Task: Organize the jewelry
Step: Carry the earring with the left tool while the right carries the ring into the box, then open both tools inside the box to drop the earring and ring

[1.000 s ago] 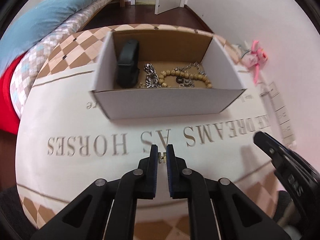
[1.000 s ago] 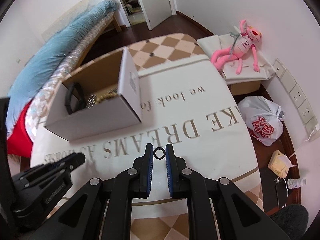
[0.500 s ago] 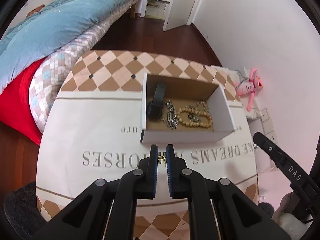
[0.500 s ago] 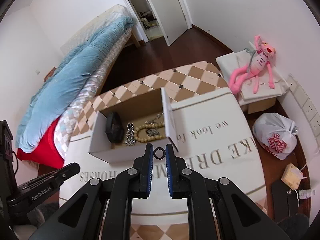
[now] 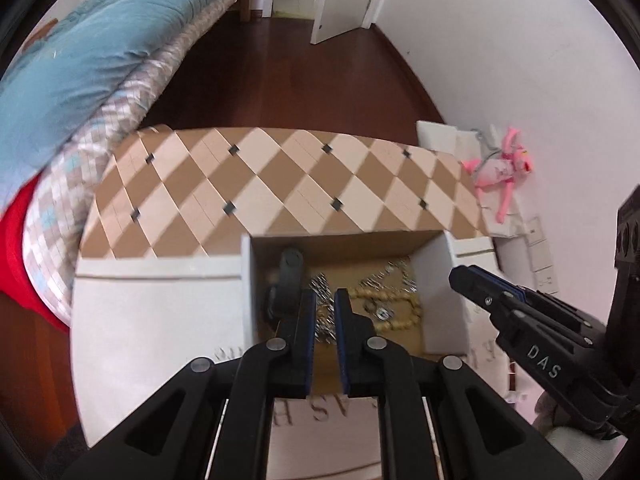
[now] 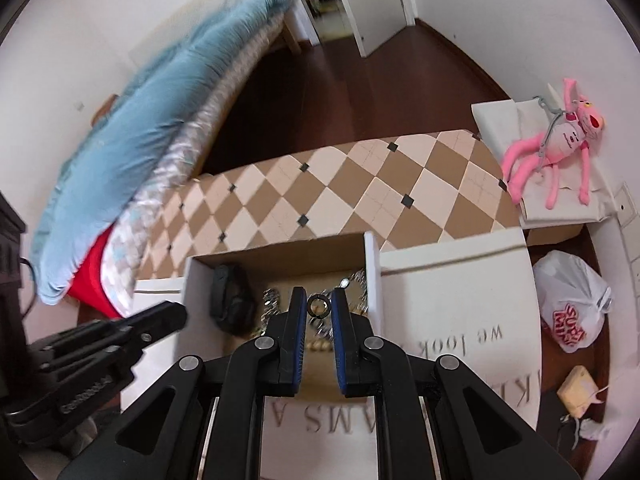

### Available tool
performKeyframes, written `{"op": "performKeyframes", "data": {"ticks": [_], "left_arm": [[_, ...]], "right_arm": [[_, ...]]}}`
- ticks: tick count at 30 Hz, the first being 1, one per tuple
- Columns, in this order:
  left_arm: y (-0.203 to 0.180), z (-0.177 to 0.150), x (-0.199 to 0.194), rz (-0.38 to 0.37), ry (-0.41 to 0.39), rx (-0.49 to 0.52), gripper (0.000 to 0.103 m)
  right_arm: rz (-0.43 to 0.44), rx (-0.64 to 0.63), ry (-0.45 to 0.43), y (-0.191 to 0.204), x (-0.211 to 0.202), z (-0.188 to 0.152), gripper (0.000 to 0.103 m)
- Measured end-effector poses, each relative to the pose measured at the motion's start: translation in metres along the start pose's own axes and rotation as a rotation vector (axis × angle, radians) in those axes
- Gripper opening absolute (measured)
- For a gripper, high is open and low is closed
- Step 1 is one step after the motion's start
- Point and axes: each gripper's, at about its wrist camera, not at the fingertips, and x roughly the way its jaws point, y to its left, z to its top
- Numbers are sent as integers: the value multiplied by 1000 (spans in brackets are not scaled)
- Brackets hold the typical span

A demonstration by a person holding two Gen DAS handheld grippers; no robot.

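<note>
A white cardboard box (image 5: 247,292) (image 6: 372,276) stands on the table with a black band (image 5: 290,276) (image 6: 230,300), silver chains (image 5: 320,284) and a wooden bead bracelet (image 5: 400,312) inside. My left gripper (image 5: 324,298) hovers over the box, jaws a narrow gap apart; the small item it held earlier does not show between them. My right gripper (image 6: 319,305) is shut on a small dark ring (image 6: 319,305) above the box. The right gripper also shows in the left wrist view (image 5: 464,278).
The table wears a cloth (image 6: 460,320) with a diamond pattern and printed words. A bed with a blue quilt (image 5: 80,48) lies left. A pink plush toy (image 6: 560,136) and a white plastic bag (image 6: 572,304) are at the right by the wall.
Both grippers have moved forward from in front of the box to above it. The small item no longer shows between the left jaws. The right still holds the ring.
</note>
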Motion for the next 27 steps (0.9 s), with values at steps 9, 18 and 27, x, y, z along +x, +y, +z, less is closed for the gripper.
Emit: {"op": "performKeyframes", "data": {"ticks": [9,18,27], "left_arm": [[18,7,3,103,-1,-30,66],[26,-23,-8,239,-42,-14,99],[25,-49,5,250,-17,-12,103]], "right_arm": [[-54,-44,63,1,11,18,37],[-246,-105,31,5,-9,-5,91],[-312,-110,75,3,1,-38,102]]}}
